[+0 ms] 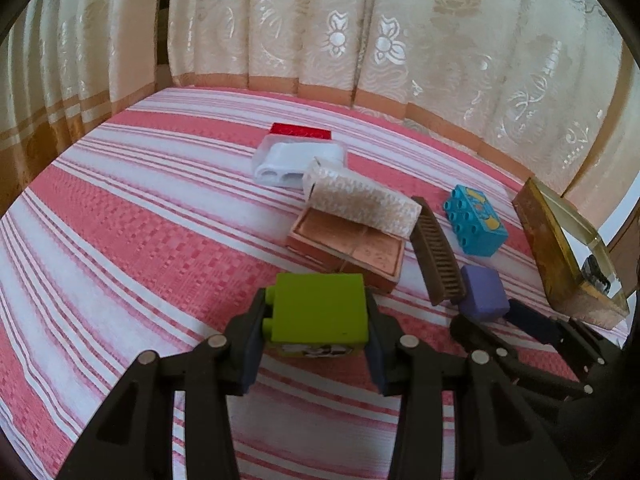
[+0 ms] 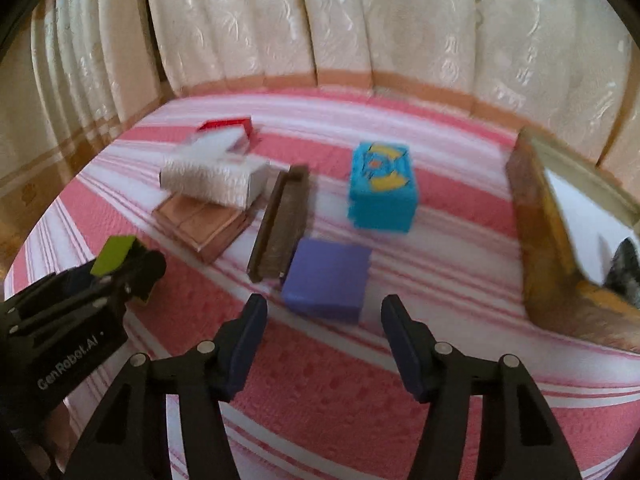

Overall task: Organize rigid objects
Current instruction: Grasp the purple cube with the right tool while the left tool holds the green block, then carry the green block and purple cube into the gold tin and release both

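The left claw [image 1: 316,320] is clamped on a lime-green plastic brick, while the right claw [image 2: 324,340] hangs spread apart just short of the purple plastic block [image 2: 326,276] lying straight ahead on the pink-striped tabletop [image 2: 360,420], nearer than the left.

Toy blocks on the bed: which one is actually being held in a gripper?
The green block, clamped in the left gripper. The blue block and purple block lie free.

I count three toy bricks: green [image 1: 320,310], blue [image 1: 476,220], purple [image 1: 482,294]; one comb [image 1: 438,256]; four boxes.
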### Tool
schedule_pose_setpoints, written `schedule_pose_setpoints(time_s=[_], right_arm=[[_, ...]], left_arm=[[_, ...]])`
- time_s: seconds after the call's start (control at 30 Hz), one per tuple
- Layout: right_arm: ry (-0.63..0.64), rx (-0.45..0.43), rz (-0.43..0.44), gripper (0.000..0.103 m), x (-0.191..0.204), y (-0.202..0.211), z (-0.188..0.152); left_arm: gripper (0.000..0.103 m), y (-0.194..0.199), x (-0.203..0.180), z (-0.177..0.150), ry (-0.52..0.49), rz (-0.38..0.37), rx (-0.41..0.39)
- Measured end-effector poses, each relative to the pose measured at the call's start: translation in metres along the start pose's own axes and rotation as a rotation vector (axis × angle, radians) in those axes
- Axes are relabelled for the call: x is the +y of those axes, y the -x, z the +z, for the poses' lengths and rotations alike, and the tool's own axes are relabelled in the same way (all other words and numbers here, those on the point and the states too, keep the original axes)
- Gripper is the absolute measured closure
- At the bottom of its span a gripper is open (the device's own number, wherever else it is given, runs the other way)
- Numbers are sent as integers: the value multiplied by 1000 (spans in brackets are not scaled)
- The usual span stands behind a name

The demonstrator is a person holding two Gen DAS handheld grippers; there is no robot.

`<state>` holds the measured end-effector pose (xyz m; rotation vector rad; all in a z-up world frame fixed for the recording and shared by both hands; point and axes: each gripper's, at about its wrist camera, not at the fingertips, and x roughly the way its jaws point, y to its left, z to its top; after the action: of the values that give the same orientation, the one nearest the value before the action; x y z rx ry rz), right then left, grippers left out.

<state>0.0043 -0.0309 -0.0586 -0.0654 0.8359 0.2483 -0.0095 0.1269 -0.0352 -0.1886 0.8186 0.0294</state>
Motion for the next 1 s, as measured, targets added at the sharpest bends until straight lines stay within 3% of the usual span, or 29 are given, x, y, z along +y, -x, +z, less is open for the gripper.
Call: schedule_pose_setpoints(time_s=[0.17, 0.23, 0.3, 0.5, 0.63, 0.8, 1.0], right_arm=[[19, 6, -15, 41, 5, -2, -1], [25, 6, -20, 47, 5, -3, -1], [20, -1, -23, 59, 4, -1, -1], [-9, -17, -12, 60, -3, 1, -2], [-46, -76, -23, 60, -11, 13, -4], [-39, -203, -99, 60, -17, 38, -5], [-39, -282, -148, 60, -30, 56, -4]], left_arm=[[61, 1, -3, 0, -8, 9, -6], [61, 1, -2, 0, -9, 12, -7], [61, 1, -2, 0, -9, 14, -8], [61, 1, -3, -1, -17, 22, -8], [61, 3, -7, -1, -37, 39, -21], [61, 9, -9, -2, -29, 54, -57], [61, 17, -26, -4, -53, 57, -118]])
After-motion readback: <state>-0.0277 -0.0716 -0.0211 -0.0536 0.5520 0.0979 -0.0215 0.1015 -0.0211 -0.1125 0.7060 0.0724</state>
